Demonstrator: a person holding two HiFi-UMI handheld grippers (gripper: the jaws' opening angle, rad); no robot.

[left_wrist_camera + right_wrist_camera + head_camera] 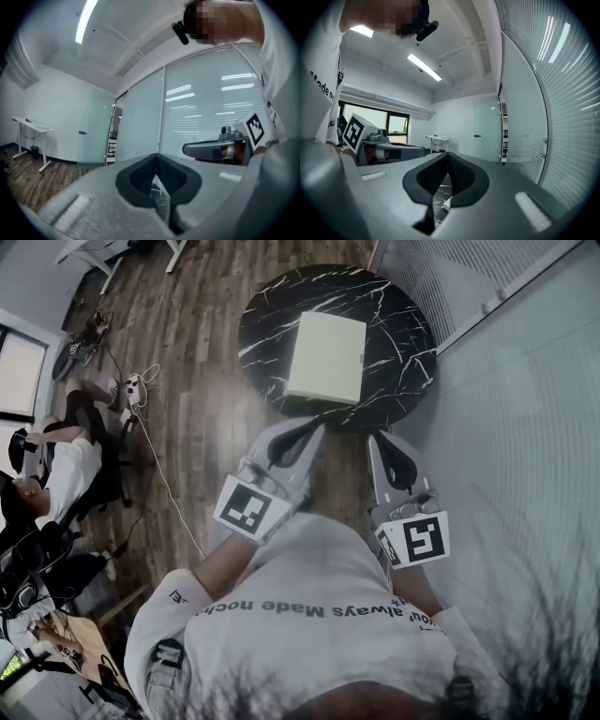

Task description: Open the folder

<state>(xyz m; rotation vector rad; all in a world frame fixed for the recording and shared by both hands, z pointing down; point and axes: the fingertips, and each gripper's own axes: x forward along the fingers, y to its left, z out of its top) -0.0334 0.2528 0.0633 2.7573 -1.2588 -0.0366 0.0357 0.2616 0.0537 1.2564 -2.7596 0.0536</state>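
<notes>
- Closed folder lies on the round surface, at 12 o'clock from both tools.
- Jaws together and empty on the left tool and the right tool.
- The shirt print includes "always Made".

- The round black tabletop with white veins is looking like polished marble, smooth and a little glossy.
- The pale yellow rectangular folder is looking matt, like card or plastic.
- The brown plank floor is showing wood grain.
- The grey left gripper and right gripper are looking like matt plastic, with black matt pads.
</notes>
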